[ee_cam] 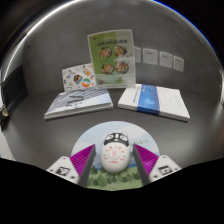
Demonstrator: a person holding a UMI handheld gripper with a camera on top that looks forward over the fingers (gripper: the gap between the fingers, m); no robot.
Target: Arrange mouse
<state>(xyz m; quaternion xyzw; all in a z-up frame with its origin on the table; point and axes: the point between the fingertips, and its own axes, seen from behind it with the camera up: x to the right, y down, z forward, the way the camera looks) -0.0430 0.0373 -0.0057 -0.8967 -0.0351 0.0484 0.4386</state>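
A white mouse (114, 153) with a red printed pattern and a black-and-white cartoon face at its far end lies between my fingers. It rests on a mouse mat (103, 181) printed with a green landscape. My gripper (114, 150) is shut on the mouse, with the pink pads (84, 160) pressing on its left and right sides. The mouse's underside and the near part of the mat are hidden.
On the dark table (30, 135) beyond the mouse, a striped book (80, 104) and a blue-and-white book (153, 100) lie flat. Behind them, a food-picture booklet (110, 60) and a smaller one (85, 78) stand against the wall. Wall sockets (162, 58) are to the right.
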